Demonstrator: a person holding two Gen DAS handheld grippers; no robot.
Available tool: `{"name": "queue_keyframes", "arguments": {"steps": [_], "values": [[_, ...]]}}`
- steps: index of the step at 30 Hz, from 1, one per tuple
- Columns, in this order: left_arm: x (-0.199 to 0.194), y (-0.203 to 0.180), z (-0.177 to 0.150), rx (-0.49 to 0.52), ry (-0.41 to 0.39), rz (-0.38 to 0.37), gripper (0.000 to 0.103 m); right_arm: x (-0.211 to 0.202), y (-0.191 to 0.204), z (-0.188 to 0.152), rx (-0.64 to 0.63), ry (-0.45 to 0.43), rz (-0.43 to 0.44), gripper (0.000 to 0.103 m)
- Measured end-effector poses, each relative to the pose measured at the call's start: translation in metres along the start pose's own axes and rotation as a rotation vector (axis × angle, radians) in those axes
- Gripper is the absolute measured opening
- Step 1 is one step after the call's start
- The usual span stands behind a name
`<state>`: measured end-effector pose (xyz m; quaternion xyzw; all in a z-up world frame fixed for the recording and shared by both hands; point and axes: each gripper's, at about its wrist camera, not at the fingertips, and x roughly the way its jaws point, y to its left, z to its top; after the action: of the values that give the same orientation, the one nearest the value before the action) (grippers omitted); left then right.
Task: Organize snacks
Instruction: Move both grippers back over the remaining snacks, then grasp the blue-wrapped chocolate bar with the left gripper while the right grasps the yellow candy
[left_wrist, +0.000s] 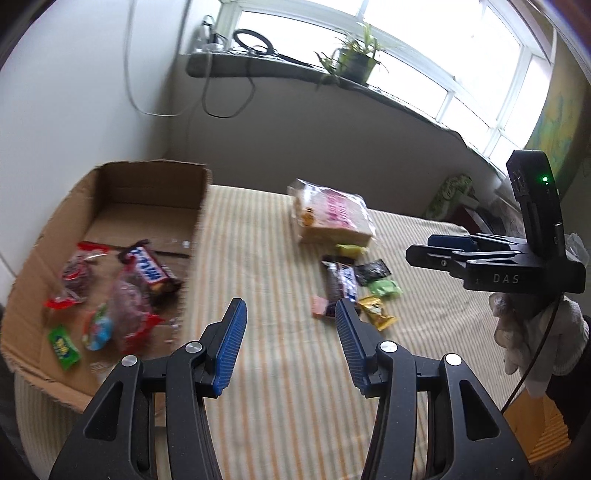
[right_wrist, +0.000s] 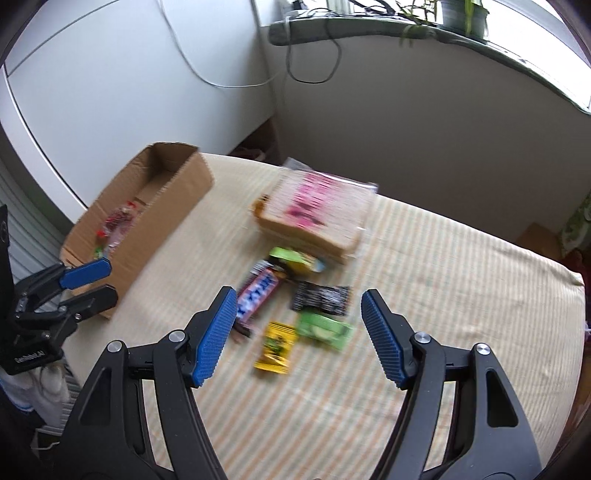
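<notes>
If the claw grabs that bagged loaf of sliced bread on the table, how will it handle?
The bread bag probably squashes easily: soft slices show through thin clear plastic. It looks bulky next to the candy bar but likely light for its size. The loose film may slip or bunch, so a grip could shift.

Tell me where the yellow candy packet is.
In the right wrist view the yellow packet lies on the striped cloth, nearest of the loose snacks, between the Snickers bar and the green packet.

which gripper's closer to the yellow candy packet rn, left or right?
Right. The right gripper hangs open almost directly over the yellow candy packet, which shows between its fingers. The left gripper is open too, off toward the cardboard box, with the packet beyond its right finger.
</notes>
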<state>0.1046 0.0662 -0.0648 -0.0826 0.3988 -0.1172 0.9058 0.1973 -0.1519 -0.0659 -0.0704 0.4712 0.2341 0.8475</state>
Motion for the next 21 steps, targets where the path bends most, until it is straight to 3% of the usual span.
{"name": "queue_keyframes", "arguments": {"steps": [5,12,14,16,21], "values": [[0.013,-0.014,0.003,0.016,0.011,-0.028,0.049,0.004,-0.017,-0.014,-0.015,0.019,-0.029,0.072],[0.029,-0.025,0.008,0.030,0.029,-0.054,0.049,0.007,-0.013,-0.032,-0.054,0.042,0.001,0.072],[0.034,-0.026,0.012,0.027,0.037,-0.064,0.049,0.008,-0.004,-0.038,-0.083,0.041,0.004,0.069],[0.040,-0.030,0.015,0.033,0.045,-0.072,0.049,0.010,0.003,-0.043,-0.102,0.045,0.011,0.058],[0.061,-0.036,0.020,0.022,0.091,-0.104,0.048,0.020,0.015,-0.054,-0.104,0.060,0.048,0.054]]}}
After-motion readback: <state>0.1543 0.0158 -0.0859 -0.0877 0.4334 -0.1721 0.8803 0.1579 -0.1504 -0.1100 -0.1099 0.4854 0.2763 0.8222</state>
